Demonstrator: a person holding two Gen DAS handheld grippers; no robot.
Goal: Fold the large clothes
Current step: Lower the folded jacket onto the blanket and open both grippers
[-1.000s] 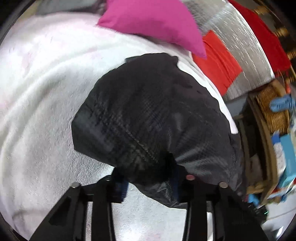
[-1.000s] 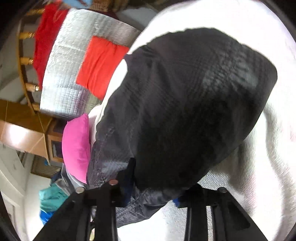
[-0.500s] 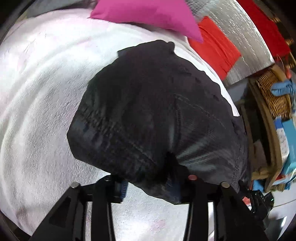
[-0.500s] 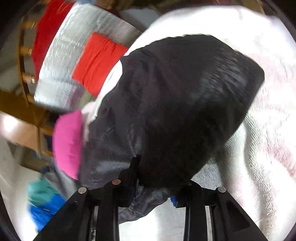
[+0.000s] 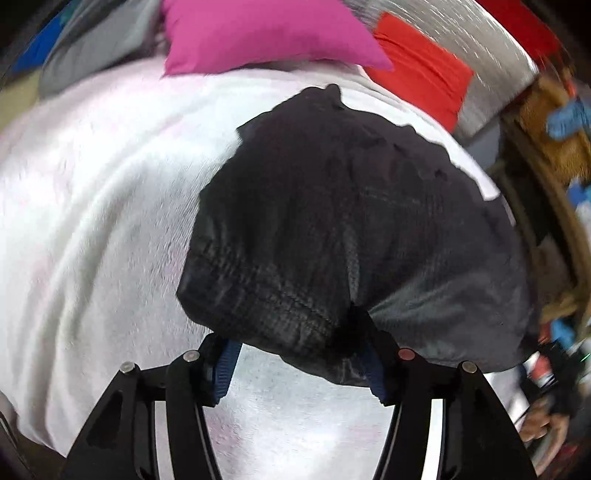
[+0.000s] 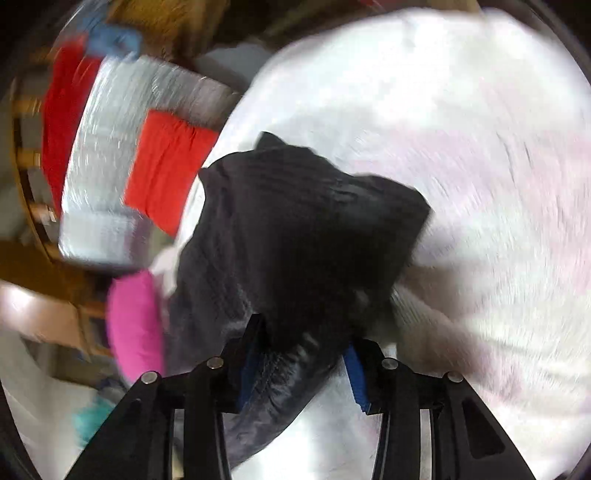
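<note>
A black garment (image 5: 343,229) lies bunched on a white fluffy blanket (image 5: 92,206). My left gripper (image 5: 301,363) holds the garment's near edge, which hangs between its blue-padded fingers (image 5: 225,363). In the right wrist view the same black garment (image 6: 295,236) is lifted and folded over, and my right gripper (image 6: 303,376) is closed on its lower edge, cloth draping down between the fingers (image 6: 356,380). Both views are motion-blurred.
A pink cushion (image 5: 258,33) lies at the blanket's far edge, with a red cloth (image 5: 421,81) on a silver quilted cover (image 5: 491,70) beside it. Wooden furniture and a wicker basket (image 5: 554,125) stand to the right. The white blanket (image 6: 461,155) spreads wide in the right wrist view.
Both grippers have carried the garment's edge further over the blanket. The garment looks smaller and more bunched in the right wrist view. Both views have swung and blurred.
</note>
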